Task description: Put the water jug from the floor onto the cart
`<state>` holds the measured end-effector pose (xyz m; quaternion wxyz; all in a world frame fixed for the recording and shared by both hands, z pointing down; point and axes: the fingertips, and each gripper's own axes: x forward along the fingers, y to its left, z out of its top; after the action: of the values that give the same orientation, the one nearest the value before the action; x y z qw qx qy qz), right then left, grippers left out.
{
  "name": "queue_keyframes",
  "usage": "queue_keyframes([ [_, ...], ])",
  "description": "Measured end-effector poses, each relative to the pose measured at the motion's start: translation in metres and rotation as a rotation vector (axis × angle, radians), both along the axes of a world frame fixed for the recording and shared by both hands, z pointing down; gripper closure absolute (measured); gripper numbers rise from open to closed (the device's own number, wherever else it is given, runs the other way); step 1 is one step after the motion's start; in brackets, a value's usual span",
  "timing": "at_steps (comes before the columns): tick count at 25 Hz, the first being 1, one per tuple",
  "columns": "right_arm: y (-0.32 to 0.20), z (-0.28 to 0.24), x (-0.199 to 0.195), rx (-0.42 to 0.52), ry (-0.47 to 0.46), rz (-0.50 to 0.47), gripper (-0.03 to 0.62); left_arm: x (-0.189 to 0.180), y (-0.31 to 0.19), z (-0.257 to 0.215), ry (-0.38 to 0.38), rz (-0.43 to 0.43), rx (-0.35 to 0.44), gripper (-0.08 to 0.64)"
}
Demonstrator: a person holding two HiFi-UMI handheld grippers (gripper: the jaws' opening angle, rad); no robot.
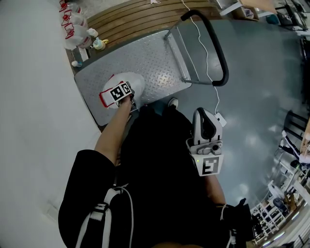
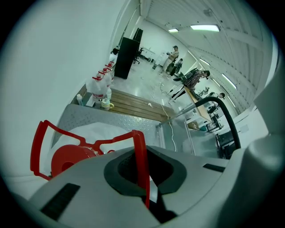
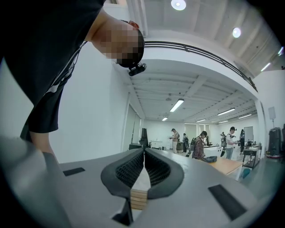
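The water jug [image 1: 134, 85], white with a red cap [image 2: 67, 159] and a red carry handle [image 2: 89, 141], sits on the grey diamond-plate deck of the cart [image 1: 155, 63] near its front left corner. My left gripper [image 1: 115, 93] points steeply down over it and is shut on the red handle, whose bar runs between the jaws in the left gripper view [image 2: 143, 173]. My right gripper [image 1: 206, 116] is held level beside the person's body, away from the cart. Its jaws [image 3: 143, 153] meet with nothing between them.
The cart's black push handle [image 1: 215, 46] rises at its right end, with a white cable [image 1: 207, 58] draped over it. Several more jugs [image 1: 72, 24] and a small bottle [image 1: 99, 43] stand by a wooden pallet [image 1: 140, 14] beyond the cart. A white wall runs along the left. People [image 2: 191, 80] stand far off.
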<state>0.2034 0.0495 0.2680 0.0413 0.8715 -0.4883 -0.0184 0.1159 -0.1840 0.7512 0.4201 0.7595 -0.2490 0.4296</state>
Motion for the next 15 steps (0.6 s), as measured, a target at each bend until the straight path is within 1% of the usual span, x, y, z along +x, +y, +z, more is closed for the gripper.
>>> queue_keyframes([
  [2, 0.003, -0.001, 0.003, 0.007, -0.006, 0.018, 0.571, 0.003, 0.000, 0.002, 0.013, -0.001, -0.009, 0.541],
  [5, 0.006, -0.002, 0.007, 0.013, -0.016, 0.034, 0.571, 0.014, 0.005, 0.001, 0.082, -0.006, -0.055, 0.541],
  [7, 0.007, -0.001, 0.007, 0.001, -0.015, 0.034, 0.571, 0.021, 0.012, -0.001, 0.121, 0.028, -0.074, 0.541],
  [9, 0.005, 0.000, 0.006, -0.003, -0.011, 0.023, 0.571, 0.026, 0.018, -0.001, 0.125, 0.062, -0.073, 0.540],
  [11, 0.001, 0.004, 0.005, -0.002, -0.014, 0.003, 0.571, 0.029, 0.023, 0.001, 0.117, 0.079, -0.075, 0.532],
  [12, -0.003, 0.007, 0.005, 0.002, -0.025, -0.013, 0.571, 0.029, 0.025, 0.002, 0.114, 0.085, -0.075, 0.532],
  [15, -0.023, 0.024, 0.009, 0.028, -0.104, -0.060, 0.571, 0.031, 0.028, 0.003, 0.109, 0.090, -0.063, 0.532],
])
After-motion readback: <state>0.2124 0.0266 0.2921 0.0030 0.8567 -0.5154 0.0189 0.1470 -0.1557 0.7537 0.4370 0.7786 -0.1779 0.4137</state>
